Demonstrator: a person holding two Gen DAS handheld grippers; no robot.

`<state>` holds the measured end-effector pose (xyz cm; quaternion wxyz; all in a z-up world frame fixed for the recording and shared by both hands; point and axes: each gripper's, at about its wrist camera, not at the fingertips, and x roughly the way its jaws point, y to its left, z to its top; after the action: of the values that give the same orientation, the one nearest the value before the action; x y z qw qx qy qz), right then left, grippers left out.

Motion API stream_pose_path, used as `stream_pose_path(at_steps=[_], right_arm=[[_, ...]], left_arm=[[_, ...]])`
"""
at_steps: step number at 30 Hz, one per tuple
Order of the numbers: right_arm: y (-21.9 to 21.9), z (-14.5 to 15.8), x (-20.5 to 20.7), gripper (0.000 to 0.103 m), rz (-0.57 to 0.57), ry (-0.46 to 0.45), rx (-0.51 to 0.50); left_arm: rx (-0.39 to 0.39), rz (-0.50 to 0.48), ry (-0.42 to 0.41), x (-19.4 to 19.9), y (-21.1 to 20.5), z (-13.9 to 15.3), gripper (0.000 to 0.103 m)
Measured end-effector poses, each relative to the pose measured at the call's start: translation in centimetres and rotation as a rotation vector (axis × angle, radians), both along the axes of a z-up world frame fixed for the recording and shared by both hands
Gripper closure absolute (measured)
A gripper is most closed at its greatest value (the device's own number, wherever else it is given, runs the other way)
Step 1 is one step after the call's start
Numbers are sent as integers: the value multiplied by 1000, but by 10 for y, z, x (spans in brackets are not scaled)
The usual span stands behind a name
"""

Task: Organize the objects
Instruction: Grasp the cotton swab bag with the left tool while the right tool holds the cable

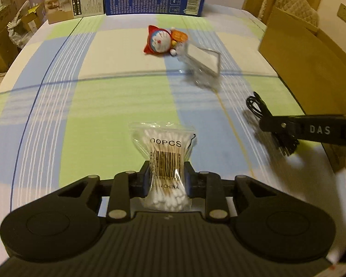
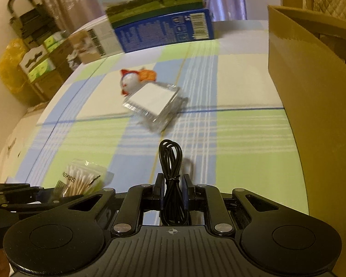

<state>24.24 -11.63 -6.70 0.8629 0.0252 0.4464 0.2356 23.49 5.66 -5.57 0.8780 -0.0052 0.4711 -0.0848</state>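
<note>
My left gripper [image 1: 166,173] is shut on a clear bag of cotton swabs [image 1: 165,152], held above the checked cloth. My right gripper [image 2: 172,185] is shut on a coiled black cable [image 2: 171,159]; from the left wrist view that right gripper [image 1: 274,128] comes in from the right with the cable [image 1: 256,106] sticking out. In the right wrist view the swab bag [image 2: 80,180] shows at lower left. A red and blue toy figure [image 1: 160,40] [image 2: 132,80] lies further up the table beside a clear plastic box [image 1: 201,63] [image 2: 154,105].
An open brown cardboard box [image 1: 311,67] [image 2: 311,106] stands along the right side. A blue carton [image 1: 154,0] [image 2: 166,32] and a brown printed carton [image 1: 73,0] line the far edge. Stacked boxes and bags sit off the table at left.
</note>
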Motion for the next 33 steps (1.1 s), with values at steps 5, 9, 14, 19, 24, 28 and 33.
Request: stream_pose_path(at_steps=[5, 9, 14, 19, 24, 28, 33], right_arm=[[-2, -1, -20, 91, 10, 5, -1], [-1, -5, -21, 91, 8, 13, -16], [-3, -7, -15, 91, 2, 9, -23], [-1, -8, -12, 91, 7, 8, -16], [4, -6, -12, 91, 22, -1, -8], [3, -4, -13, 91, 18, -11, 4], [0, 4, -20, 91, 17, -40, 21]], left_arm=[[32, -26, -44, -12, -10, 2, 71], [39, -21, -59, -6, -11, -1, 65], [81, -59, -50, -1, -19, -9, 64], [77, -53, -36, 1, -16, -8, 78], [42, -15, -21, 1, -11, -6, 81], [-1, 26, -8, 2, -6, -4, 82], [-2, 58, -28, -10, -4, 3, 82]])
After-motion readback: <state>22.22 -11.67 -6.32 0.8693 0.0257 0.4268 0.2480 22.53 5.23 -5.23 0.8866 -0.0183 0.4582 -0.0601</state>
